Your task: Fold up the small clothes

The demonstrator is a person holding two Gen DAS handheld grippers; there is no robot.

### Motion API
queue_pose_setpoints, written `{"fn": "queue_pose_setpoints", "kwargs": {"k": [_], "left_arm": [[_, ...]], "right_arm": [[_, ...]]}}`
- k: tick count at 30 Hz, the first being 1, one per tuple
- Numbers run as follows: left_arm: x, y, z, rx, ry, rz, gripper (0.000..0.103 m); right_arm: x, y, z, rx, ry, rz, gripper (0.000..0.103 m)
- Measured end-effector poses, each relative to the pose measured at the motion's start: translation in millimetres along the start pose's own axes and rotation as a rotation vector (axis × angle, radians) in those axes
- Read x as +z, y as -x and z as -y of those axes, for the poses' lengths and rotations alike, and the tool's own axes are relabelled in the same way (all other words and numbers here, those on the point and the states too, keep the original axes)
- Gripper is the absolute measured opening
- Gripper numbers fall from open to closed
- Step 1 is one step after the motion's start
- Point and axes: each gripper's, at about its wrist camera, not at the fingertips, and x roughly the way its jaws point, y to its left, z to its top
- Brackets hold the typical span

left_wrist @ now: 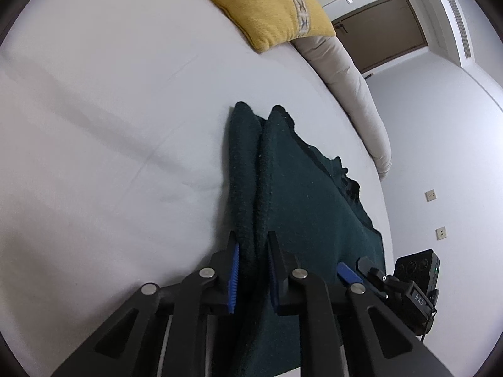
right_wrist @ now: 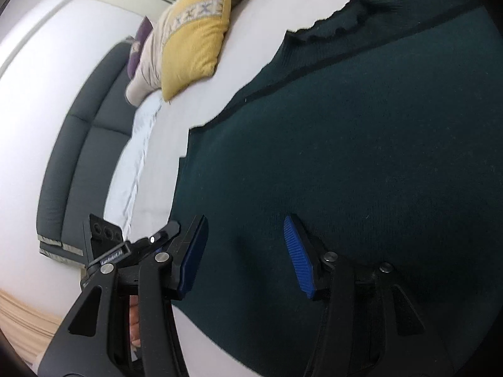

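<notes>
My left gripper (left_wrist: 253, 270) is pinched down on a raised fold of the dark green sweater (left_wrist: 301, 207), its blue pads (left_wrist: 233, 278) pressing the knit from both sides so that two ridges of cloth stand up ahead of the fingers. The rest of the sweater lies flat on the white bed sheet (left_wrist: 103, 132), close to the bed's edge. My right gripper (right_wrist: 246, 256) has its jaws spread wide over the sweater's (right_wrist: 361, 144) body, gripping nothing (whether its fingertips touch the knit I cannot tell). From this side the ribbed collar (right_wrist: 342, 20) points toward the yellow cushion (right_wrist: 195, 40), which leans on a beige pillow (right_wrist: 146, 62) near the dark grey headboard (right_wrist: 81, 144). My left gripper (right_wrist: 132, 248) shows just beside the right one.
</notes>
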Motion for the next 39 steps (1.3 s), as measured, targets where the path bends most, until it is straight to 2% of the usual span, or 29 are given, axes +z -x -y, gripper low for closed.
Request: {"fn": "queue_pose_setpoints", "kwargs": {"k": [3, 6, 12, 17, 20, 22, 24, 25, 27, 29, 32, 35, 39], "left_arm": [[1.2, 3.0, 14.0, 0.022, -0.03, 0.012, 0.015], [1.1, 11.4, 39.9, 0.022, -0.073, 0.03, 0.015], [-15.1, 8.8, 134.1, -0.001, -0.235, 0.032, 0.015], [-49.2, -39.8, 207.4, -0.05, -0.329, -0.021, 0.015], [-74.5, -94.7, 228.3, -0.071, -0.337, -0.08, 0.015], [-89.1, -126.7, 226.4, -0.054, -0.319, -0.125, 0.016], [-103.0, -139.0, 223.0, -0.084, -0.291, -0.169, 0.013], [-109.3, -134.3, 226.0, -0.093, -0.31, -0.159, 0.016], [-117.2, -120.1, 233.8, -0.113, -0.355, -0.149, 0.034], [-120.6, -92.2, 234.0, -0.181, -0.357, -0.131, 0.04], [-116.7, -51.9, 219.6, -0.222, -0.349, -0.069, 0.04], [-109.9, -24.4, 196.4, -0.173, -0.345, 0.007, 0.04], [-99.6, -10.7, 159.3, -0.149, -0.285, 0.022, 0.04]], "right_arm": [[-2.8, 1.3, -0.9, -0.009, 0.029, -0.005, 0.047], [0.4, 12.3, 4.6, 0.035, -0.028, -0.004, 0.048], [15.2, 69.4, 45.0, 0.129, -0.155, 0.061, 0.054], [26.8, 114.5, 92.9, 0.178, -0.25, 0.095, 0.057], [33.0, 129.7, 118.2, 0.214, -0.3, 0.114, 0.057], [36.2, 130.8, 127.9, 0.245, -0.322, 0.098, 0.057], [38.9, 132.0, 127.0, 0.233, -0.304, 0.086, 0.057], [40.5, 130.6, 124.6, 0.216, -0.287, 0.079, 0.057], [39.4, 127.8, 121.9, 0.195, -0.278, 0.073, 0.057], [40.2, 125.0, 117.4, 0.165, -0.28, 0.069, 0.057], [40.9, 118.8, 103.4, 0.103, -0.262, 0.041, 0.058], [43.1, 108.6, 87.6, 0.036, -0.236, -0.004, 0.058], [45.8, 88.6, 62.0, -0.072, -0.18, -0.068, 0.058]]}}
